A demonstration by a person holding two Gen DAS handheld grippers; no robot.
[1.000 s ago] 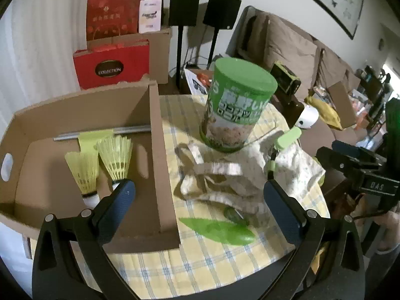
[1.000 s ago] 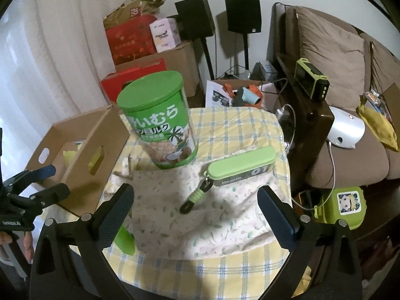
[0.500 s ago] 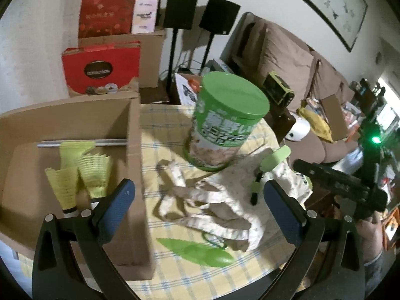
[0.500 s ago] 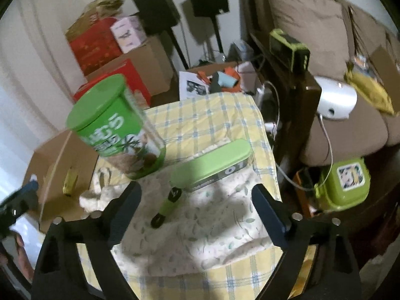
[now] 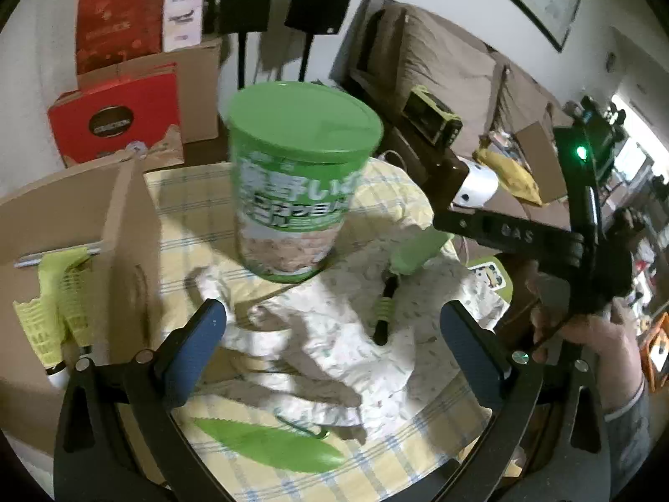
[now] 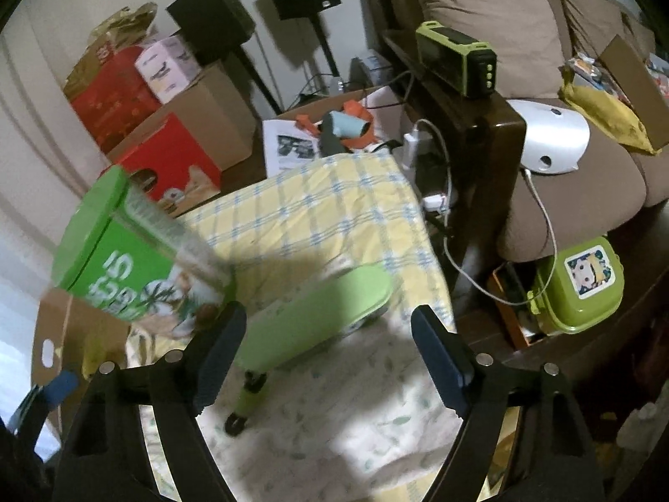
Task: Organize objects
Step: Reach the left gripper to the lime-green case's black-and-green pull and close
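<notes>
A green-lidded can stands on the yellow checked tablecloth, partly on a white patterned cloth bag. A light green case with a strap lies on the bag; it also shows in the left wrist view. My left gripper is open and empty, above the bag in front of the can. My right gripper is open and empty, its fingers on either side of the case, just above it. It shows at the right in the left wrist view.
A cardboard box at the left holds yellow shuttlecocks and a grey rod. A green leaf-shaped item lies at the table's front edge. A sofa, a dark wooden armrest, cables and a green lunch box are to the right.
My left gripper has swung right, from the box toward the can and bag. My right gripper has dropped down and forward over the green case.
</notes>
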